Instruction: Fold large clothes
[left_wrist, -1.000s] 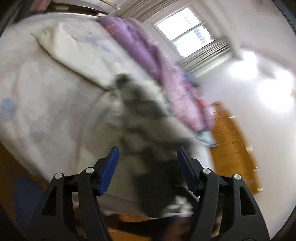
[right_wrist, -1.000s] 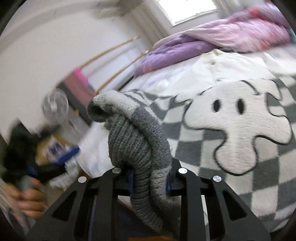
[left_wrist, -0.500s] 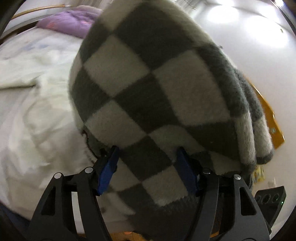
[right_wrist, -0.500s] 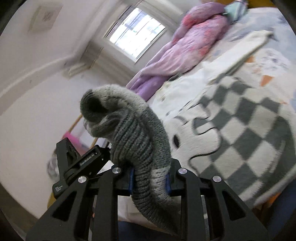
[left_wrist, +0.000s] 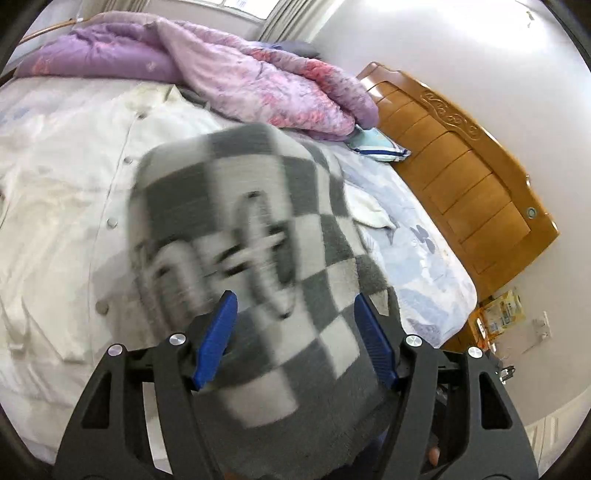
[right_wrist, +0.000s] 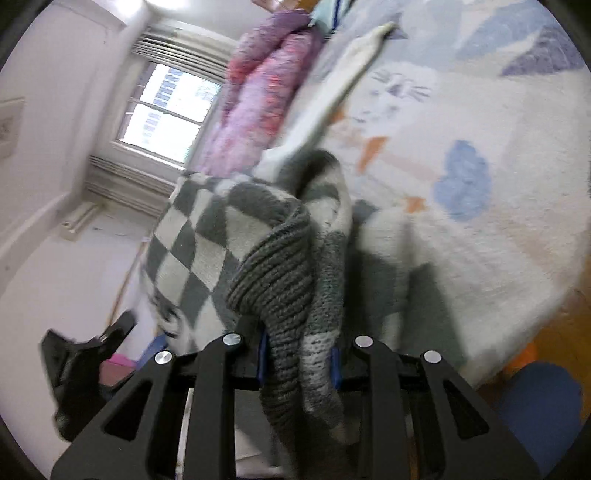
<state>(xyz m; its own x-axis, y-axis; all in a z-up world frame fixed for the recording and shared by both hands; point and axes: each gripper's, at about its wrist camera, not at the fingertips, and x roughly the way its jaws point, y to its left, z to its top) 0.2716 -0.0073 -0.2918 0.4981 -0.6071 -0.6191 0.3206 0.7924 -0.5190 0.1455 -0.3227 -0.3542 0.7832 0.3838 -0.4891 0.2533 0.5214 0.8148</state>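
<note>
Nearest the right wrist camera, the right claw (right_wrist: 298, 360) is clamped on the ribbed grey hem of the checkered sweater (right_wrist: 236, 236), the blue pads pressed tight against the knit from both sides. From that pinch the sweater rises away from the claw and spreads to the left, lifted off the bed (right_wrist: 480, 192), with a fold of it draping back down on the right toward the printed sheet. Its long axis there runs from the claw up and away toward the window (right_wrist: 166, 110). Low on the left a dark blurred shape looks like the other gripper, though the blur leaves that unsure.

In the left wrist view, the left claw (left_wrist: 295, 339) stands wide apart, its blue pads (left_wrist: 216, 338) holding nothing. The sweater (left_wrist: 236, 229) hangs blurred between and beyond them, stretching from the near edge away over the bed; whether cloth touches the pads cannot be told. Left of it a cream buttoned garment (left_wrist: 74, 192) lies spread on the bed. Farther off a purple and pink quilt (left_wrist: 258, 85) is heaped along the far side, and a wooden headboard (left_wrist: 461, 177) stands at the right.
</note>
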